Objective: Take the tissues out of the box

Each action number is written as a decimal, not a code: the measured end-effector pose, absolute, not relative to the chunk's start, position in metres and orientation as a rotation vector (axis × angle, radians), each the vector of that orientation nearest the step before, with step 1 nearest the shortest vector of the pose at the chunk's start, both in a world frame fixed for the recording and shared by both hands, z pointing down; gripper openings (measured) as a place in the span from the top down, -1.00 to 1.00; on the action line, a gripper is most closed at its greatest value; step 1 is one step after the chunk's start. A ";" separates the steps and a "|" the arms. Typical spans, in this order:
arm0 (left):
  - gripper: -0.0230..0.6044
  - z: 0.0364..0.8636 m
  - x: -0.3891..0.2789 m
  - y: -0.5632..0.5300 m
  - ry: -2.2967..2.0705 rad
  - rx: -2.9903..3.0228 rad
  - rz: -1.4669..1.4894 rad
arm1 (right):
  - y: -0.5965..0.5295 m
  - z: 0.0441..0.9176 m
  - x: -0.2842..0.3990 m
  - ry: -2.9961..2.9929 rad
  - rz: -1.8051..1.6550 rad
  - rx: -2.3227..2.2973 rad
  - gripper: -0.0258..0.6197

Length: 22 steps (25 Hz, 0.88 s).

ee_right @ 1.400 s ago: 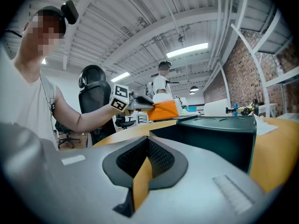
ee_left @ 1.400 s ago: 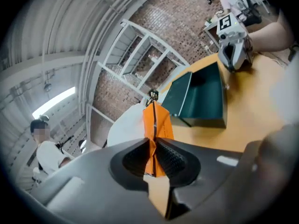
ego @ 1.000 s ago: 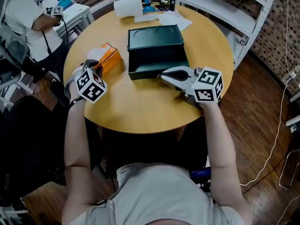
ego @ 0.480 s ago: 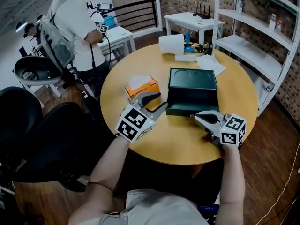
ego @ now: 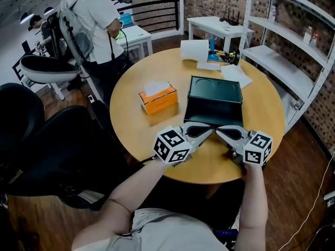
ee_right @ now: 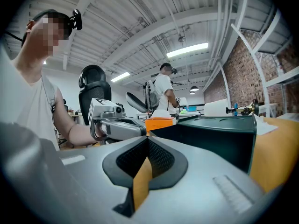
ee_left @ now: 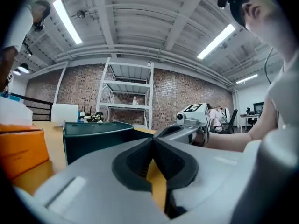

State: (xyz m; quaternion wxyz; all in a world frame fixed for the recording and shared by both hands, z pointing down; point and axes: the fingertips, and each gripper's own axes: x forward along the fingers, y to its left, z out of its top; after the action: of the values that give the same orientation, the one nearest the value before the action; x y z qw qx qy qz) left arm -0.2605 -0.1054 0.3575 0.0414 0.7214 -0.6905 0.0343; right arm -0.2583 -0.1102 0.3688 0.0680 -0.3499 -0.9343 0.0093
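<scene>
Left tongs (ego: 208,132), just closed, and right tongs (ego: 221,130): both closed, empty, tips beside dark green rectangular box (ego: 214,93); orange cardboard tissue box (ego: 158,99) nearby.

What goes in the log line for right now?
left claw: just closed, empty | right claw: shut, empty | tissue box: apart from claws, tissue sticking out

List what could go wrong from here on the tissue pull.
1. The left claw, jaws just closed on nothing, and the shut right claw sit nearly tip to tip by the dark green open box; they may bump.
2. Nothing pins the orange cardboard tissue box; tugging its white tissue might lift it.
</scene>
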 end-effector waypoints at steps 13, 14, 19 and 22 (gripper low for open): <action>0.93 0.364 -0.258 -0.110 -2.062 2.196 0.143 | -0.111 0.369 -0.260 -2.809 0.025 -1.051 0.92; 0.93 0.364 -0.258 -0.110 -2.062 2.195 0.142 | -0.111 0.369 -0.260 -2.808 0.023 -1.050 0.92; 0.93 0.365 -0.258 -0.109 -2.062 2.195 0.142 | -0.109 0.371 -0.260 -2.806 0.022 -1.050 0.92; 0.93 0.365 -0.258 -0.108 -2.064 2.197 0.140 | -0.109 0.371 -0.260 -2.807 0.019 -1.051 0.92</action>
State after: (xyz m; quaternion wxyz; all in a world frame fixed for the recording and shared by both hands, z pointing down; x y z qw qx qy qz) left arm -0.2581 -0.1084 0.3651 0.0619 0.7265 -0.6828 0.0462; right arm -0.2602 -0.1090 0.3708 0.0721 -0.3496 -0.9341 0.0062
